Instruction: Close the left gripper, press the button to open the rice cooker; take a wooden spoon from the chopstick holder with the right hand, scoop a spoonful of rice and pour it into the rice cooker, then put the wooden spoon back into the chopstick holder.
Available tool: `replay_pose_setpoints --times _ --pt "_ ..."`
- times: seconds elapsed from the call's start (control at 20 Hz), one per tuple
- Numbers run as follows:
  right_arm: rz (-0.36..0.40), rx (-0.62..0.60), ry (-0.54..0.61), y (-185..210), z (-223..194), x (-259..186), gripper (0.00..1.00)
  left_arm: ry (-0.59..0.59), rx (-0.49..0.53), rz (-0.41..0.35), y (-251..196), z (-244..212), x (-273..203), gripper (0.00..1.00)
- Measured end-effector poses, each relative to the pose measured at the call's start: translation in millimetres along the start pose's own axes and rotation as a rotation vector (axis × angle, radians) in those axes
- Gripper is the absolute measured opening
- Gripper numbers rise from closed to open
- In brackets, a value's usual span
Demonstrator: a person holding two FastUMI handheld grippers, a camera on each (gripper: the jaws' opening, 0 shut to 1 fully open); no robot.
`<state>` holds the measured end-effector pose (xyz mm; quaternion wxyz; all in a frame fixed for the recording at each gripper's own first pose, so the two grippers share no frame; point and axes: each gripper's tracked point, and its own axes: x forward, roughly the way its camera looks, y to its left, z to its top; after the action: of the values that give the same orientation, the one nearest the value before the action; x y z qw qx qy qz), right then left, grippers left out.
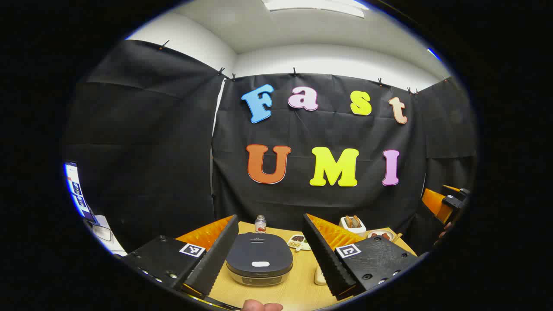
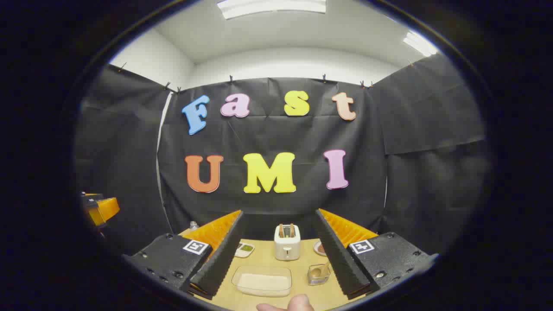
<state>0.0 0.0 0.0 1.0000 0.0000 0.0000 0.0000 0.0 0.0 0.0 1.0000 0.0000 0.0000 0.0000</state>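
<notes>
rice cooker [image 1: 259, 263]: lid down, on counter [image 1: 298, 289] between open left jaws
right jaws: open, framing rice tray [image 2: 262, 280], spoon holder [image 2: 319, 274], toaster [image 2: 287, 242]

Open lanes over a crowded table

Lower centre, the rice cooker [image 1: 259, 262] stands between spread fingers, a bottle [image 1: 260, 224] behind; the toaster [image 2: 287, 242] blocks beyond the rice container [image 2: 262, 280], bare table [image 2: 302, 296] nearer.

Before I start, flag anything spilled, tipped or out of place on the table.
Nothing stands out. The rice cooker sits level with its lid shut, the rice container lies flat, and the wooden spoon rests in the chopstick holder.
</notes>
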Motion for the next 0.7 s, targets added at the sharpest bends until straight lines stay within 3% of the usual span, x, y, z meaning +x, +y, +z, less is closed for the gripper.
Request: replay_pose_setpoints --times 0.05,0.7 --pt "0.001 0.000 0.001 1.0 -0.5 0.3 0.99 0.001 0.002 -0.001 -0.8 -0.1 0.4 0.94" --pt "-0.002 -0.004 0.011 -3.5 -5.1 8.7 1.00 0.014 0.025 0.014 -0.8 -4.9 8.5 0.95"
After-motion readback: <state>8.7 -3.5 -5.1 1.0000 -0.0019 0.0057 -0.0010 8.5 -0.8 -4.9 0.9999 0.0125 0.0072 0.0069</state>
